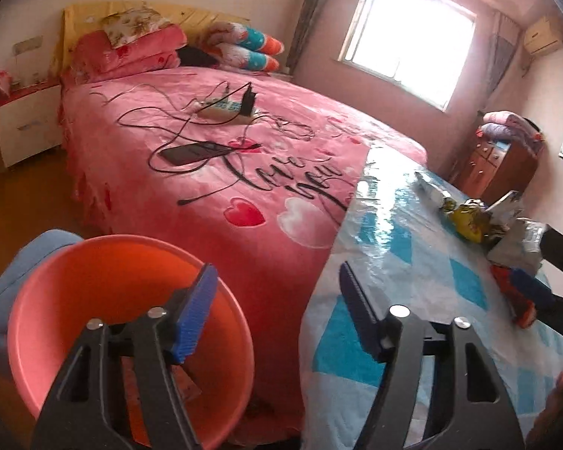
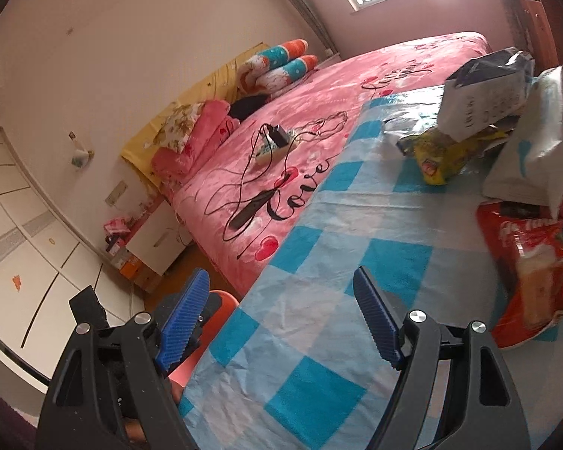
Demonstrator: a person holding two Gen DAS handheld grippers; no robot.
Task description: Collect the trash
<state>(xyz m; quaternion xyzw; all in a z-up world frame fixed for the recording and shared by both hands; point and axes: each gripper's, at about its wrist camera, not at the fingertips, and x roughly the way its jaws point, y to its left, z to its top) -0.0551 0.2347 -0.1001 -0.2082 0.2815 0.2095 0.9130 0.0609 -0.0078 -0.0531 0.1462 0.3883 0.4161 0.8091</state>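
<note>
Several snack wrappers lie at the far right of a table with a blue-checked cloth (image 2: 319,337): a red bag (image 2: 533,262), a yellow bag (image 2: 443,153), a white bag (image 2: 540,150) and a white-and-purple bag (image 2: 484,93). The left wrist view shows the yellow bag (image 1: 469,217) in the same pile, far right. My left gripper (image 1: 276,273) is open and empty, its left finger over an orange basin (image 1: 75,300), its right over the table's edge. My right gripper (image 2: 279,281) is open and empty above the cloth, left of the red bag.
A bed with a pink cover (image 1: 206,187) runs along the table's far side, with a power strip (image 1: 225,107), cables and a phone on it. A blue seat (image 1: 15,270) holds the basin. White nightstand (image 1: 26,123) to the left, wooden cabinet (image 1: 495,165) to the right.
</note>
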